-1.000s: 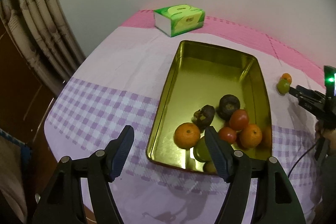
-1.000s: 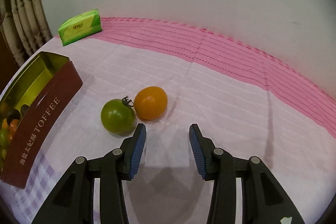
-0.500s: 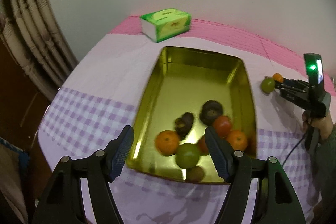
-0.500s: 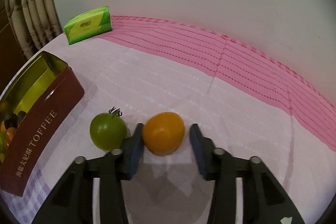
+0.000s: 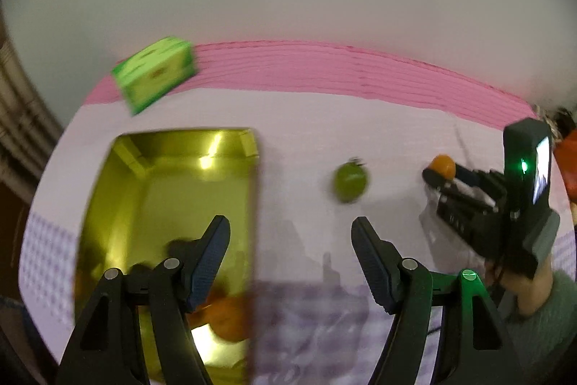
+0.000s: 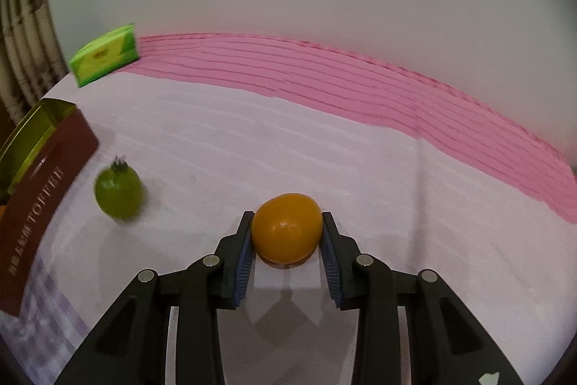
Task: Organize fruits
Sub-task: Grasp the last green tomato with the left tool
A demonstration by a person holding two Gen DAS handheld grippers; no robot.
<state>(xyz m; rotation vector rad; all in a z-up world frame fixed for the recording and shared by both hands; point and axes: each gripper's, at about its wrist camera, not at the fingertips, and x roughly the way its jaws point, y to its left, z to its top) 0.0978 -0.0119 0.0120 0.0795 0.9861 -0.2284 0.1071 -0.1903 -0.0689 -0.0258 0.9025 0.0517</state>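
Round orange fruit point(image 6: 286, 228) pinched by right gripper point(image 6: 286, 233); left gripper point(image 5: 290, 242) spread, idle; next, carry toward gold rectangular tin point(image 6: 21, 139) at 9 o'clock.

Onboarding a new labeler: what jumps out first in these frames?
The orange fruit, pinched between the right gripper's fingers low on the pale cloth, dominates the right wrist view. To its left a green tomato lies loose beside the gold TOFFEE tin. The left gripper hangs open between tin and tomato.
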